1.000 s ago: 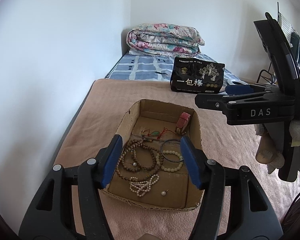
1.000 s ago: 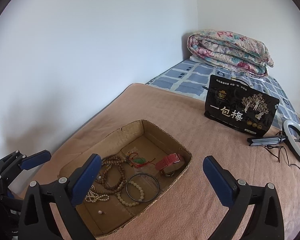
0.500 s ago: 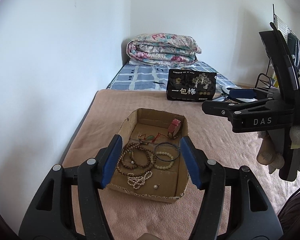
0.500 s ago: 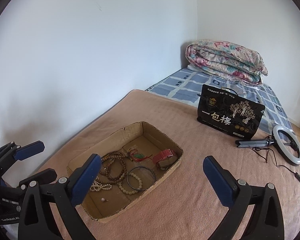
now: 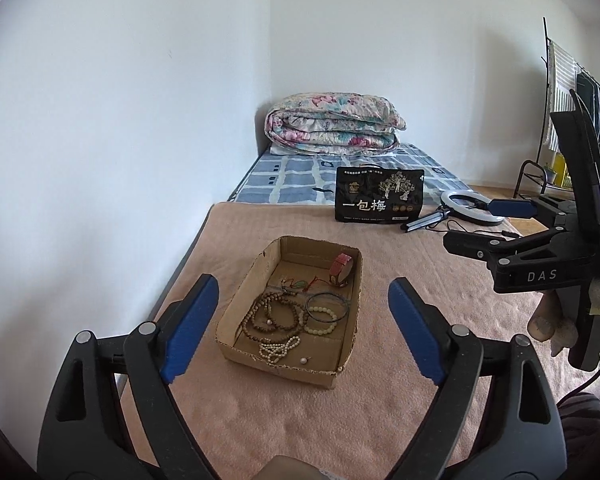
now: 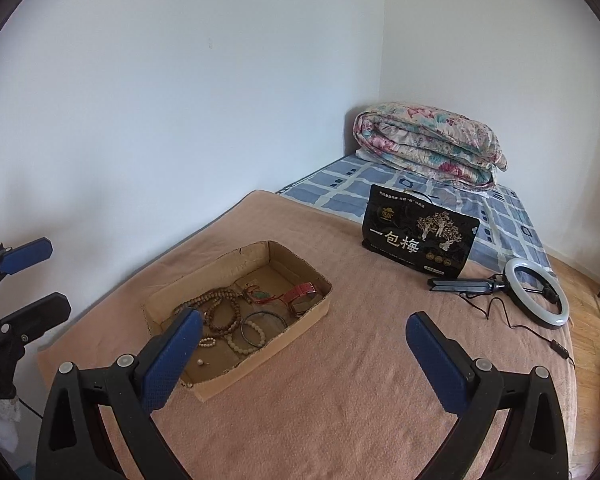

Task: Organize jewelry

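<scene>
A shallow cardboard tray [image 5: 346, 352] [image 6: 300, 320] sits on the tan blanket and holds jewelry: brown bead strands [image 5: 274, 314] [image 6: 220, 308], a pale bead bracelet [image 5: 320, 320] [image 6: 246, 338], a dark bangle [image 5: 327, 302], a red watch [image 5: 341, 268] [image 6: 298, 294], a red-corded green pendant [image 5: 300, 284] and a small pearl [image 5: 302, 360]. My left gripper [image 5: 300, 328] is open and empty, held back above the tray's near end. My right gripper [image 6: 300, 356] is open and empty, above the blanket beside the tray; it also shows in the left wrist view [image 5: 496, 228].
A black printed bag [image 5: 380, 200] [image 6: 418, 236] stands behind the tray. A ring light [image 6: 538, 292] with tripod and cable lies right of it. A folded floral quilt [image 5: 332, 124] lies at the bed's far end. The wall runs along the left.
Both grippers have pulled back and up from the tray, which now looks smaller and farther away. The left gripper's fingers have opened wider. The jewelry has not moved.
</scene>
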`<state>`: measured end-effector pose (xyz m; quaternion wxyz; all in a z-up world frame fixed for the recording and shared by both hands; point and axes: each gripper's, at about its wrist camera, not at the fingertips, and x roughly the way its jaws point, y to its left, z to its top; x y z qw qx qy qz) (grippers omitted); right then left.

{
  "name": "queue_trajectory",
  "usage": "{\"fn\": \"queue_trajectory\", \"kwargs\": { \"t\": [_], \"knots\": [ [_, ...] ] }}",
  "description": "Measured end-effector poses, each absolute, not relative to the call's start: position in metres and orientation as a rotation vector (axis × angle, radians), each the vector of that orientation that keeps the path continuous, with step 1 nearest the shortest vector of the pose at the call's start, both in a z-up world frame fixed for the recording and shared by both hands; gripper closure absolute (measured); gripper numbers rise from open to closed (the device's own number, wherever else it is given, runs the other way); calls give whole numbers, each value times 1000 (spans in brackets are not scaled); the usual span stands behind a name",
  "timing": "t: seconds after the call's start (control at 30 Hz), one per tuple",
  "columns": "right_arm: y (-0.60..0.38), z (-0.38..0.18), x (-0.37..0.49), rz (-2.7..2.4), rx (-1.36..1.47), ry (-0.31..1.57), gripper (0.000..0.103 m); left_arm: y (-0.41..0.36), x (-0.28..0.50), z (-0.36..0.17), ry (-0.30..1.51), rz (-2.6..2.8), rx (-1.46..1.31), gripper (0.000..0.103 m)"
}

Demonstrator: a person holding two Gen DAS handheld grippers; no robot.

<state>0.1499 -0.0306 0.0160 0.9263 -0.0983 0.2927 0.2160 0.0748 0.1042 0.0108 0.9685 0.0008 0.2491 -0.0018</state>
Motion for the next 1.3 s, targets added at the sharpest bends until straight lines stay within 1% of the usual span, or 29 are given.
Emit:
{"fn": "queue_trajectory", "kwargs": {
  "t": [0.23,0.27,0.3,0.37,0.63,1.3],
  "knots": [
    [-55,20,129,402,-179,591,0,95,51,16,505,41,26,10],
    [-58,20,127,399,-175,592,0,95,48,14,513,44,28,8],
    [-60,19,125,395,-173,596,0,94,45,13,519,47,27,3],
    [-63,16,121,389,-176,605,0,94,38,11,514,55,13,1],
    [-71,7,104,370,-202,611,0,85,24,10,513,92,32,0],
    [-86,11,74,337,-202,575,0,89,1,18,501,143,-19,0]
  ]
}}
